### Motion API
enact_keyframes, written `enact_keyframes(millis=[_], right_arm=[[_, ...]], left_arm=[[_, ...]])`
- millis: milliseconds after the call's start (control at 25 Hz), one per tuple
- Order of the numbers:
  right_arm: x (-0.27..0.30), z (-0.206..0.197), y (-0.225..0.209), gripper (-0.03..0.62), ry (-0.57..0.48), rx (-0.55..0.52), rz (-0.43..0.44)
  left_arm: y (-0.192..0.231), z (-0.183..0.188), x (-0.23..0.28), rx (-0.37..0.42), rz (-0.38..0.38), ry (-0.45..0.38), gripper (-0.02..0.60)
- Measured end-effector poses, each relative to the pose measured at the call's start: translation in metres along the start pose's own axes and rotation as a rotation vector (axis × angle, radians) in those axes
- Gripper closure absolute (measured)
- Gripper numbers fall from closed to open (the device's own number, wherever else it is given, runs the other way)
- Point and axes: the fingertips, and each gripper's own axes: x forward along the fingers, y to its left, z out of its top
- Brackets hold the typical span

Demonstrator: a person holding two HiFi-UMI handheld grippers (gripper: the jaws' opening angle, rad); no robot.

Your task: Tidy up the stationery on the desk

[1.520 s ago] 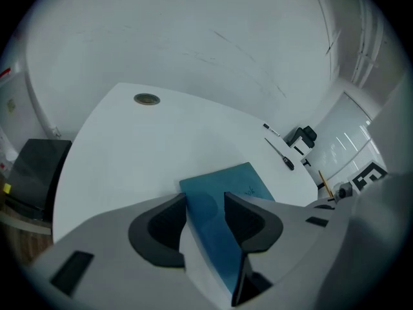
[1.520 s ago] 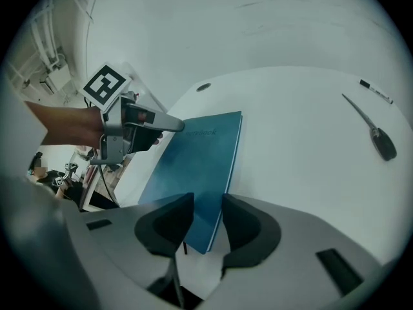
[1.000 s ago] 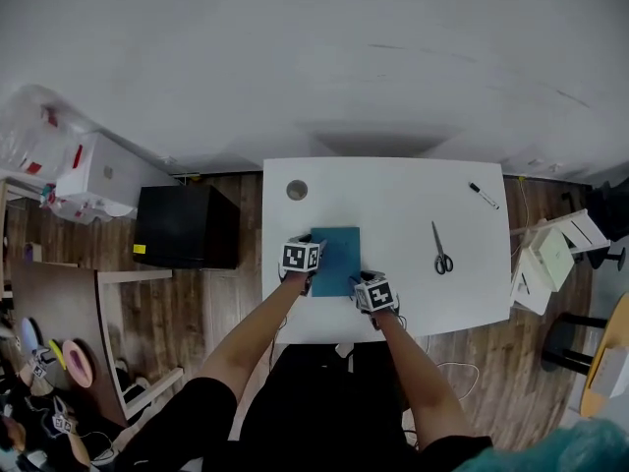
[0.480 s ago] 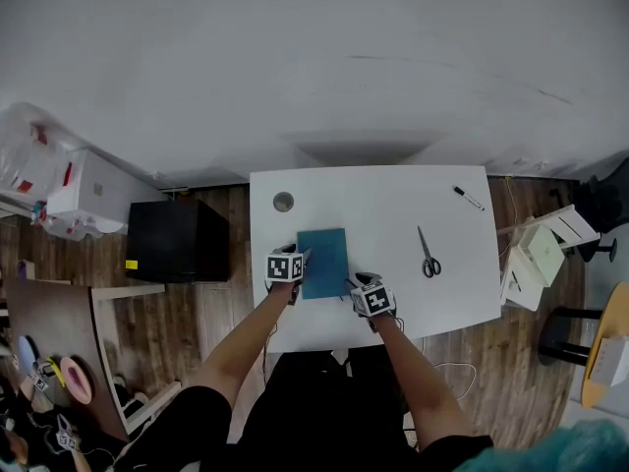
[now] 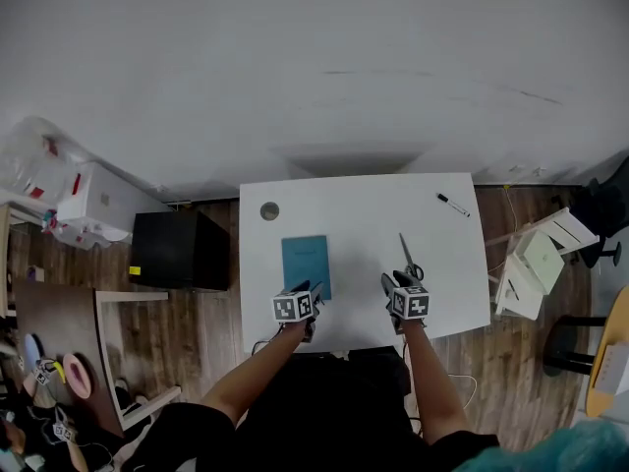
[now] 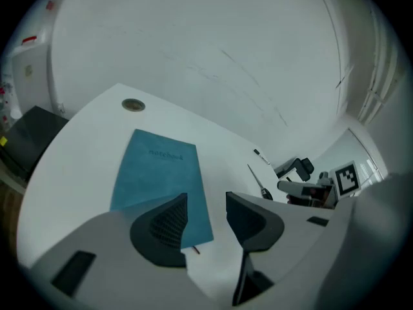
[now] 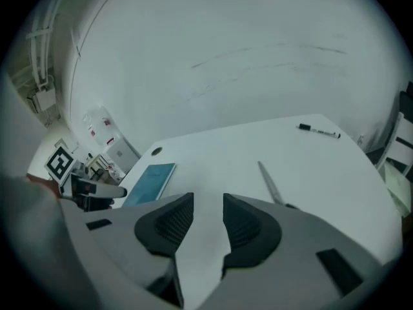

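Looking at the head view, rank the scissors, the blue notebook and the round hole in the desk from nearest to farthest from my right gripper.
From the right gripper:
1. scissors, just ahead of it.
2. blue notebook, off to its left.
3. round hole, near the far left corner of the desk.

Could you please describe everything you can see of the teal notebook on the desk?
The notebook is thin and closed, its matte teal cover printed "notebook" near the far edge; a reddish tip pokes out at the near edge. It lies flat on the white desk, left of centre. The open left gripper hovers at its near edge, not gripping it.
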Motion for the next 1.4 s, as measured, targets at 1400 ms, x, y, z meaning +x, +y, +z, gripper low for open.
enact_keyframes(millis=[1400], right_arm=[[0.069, 0.146, -0.331, 0.444, 0.136, -0.382, -0.012]], left_arm=[[-0.233, -0.001, 0.174, 0.045, 0.05, -0.019, 0.391]])
